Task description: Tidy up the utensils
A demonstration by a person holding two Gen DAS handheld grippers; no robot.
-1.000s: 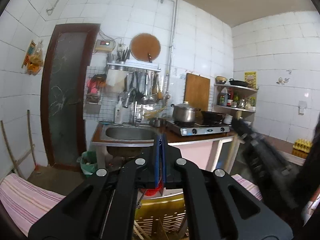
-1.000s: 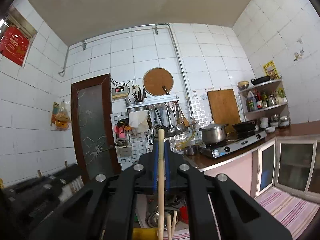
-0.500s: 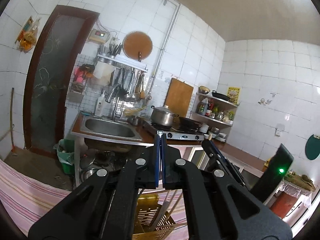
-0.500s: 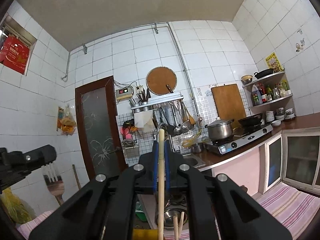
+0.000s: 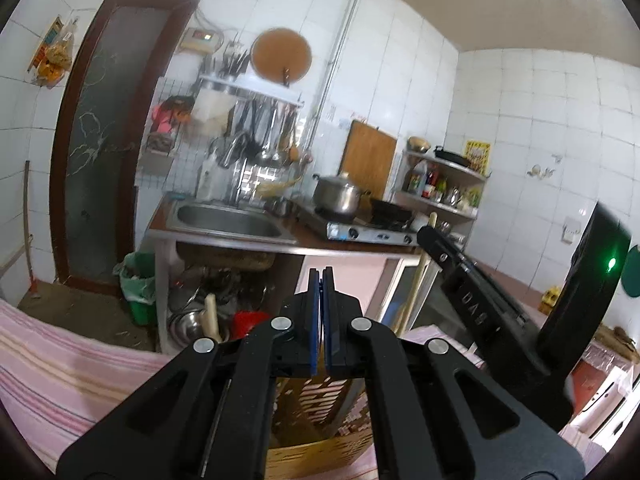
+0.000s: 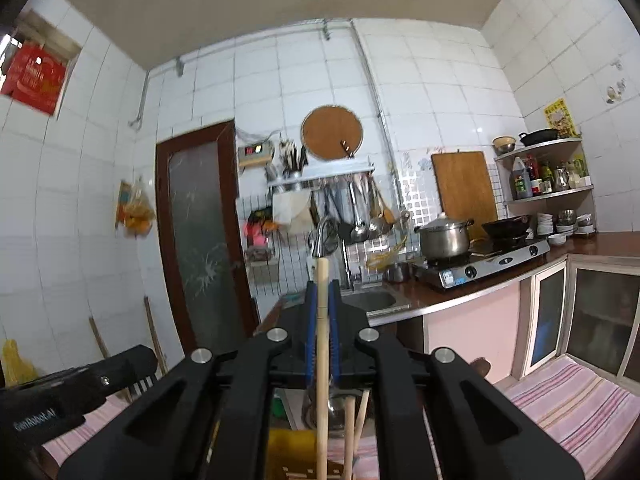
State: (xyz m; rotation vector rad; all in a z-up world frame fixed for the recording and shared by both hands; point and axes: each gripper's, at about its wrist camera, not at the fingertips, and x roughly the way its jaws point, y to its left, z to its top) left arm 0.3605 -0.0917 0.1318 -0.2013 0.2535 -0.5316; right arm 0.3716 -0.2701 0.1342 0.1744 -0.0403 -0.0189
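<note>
My right gripper (image 6: 322, 292) is shut on a long pale wooden utensil handle (image 6: 322, 360) that stands upright between its blue pads, above a yellow slotted utensil basket (image 6: 292, 456). Two more wooden handles (image 6: 354, 424) stick up from the basket beside it. My left gripper (image 5: 321, 280) is shut with nothing seen between its pads, over the same yellow basket (image 5: 316, 420). In the left wrist view the right gripper (image 5: 480, 304) shows at the right, with the wooden handle (image 5: 416, 284) below it. In the right wrist view the left gripper (image 6: 76, 388) shows at the lower left.
A pink striped cloth (image 5: 60, 368) covers the surface under the basket. Behind are a steel sink (image 5: 228, 220), a gas stove with a pot (image 5: 340, 200), hanging utensils on a wall rack (image 6: 352, 208), corner shelves (image 6: 552, 184) and a brown door (image 5: 104, 140).
The left wrist view has swung left and tilted, so the sink and door sit more central. The right gripper still holds the wooden handle upright; its view has tilted up a little.
</note>
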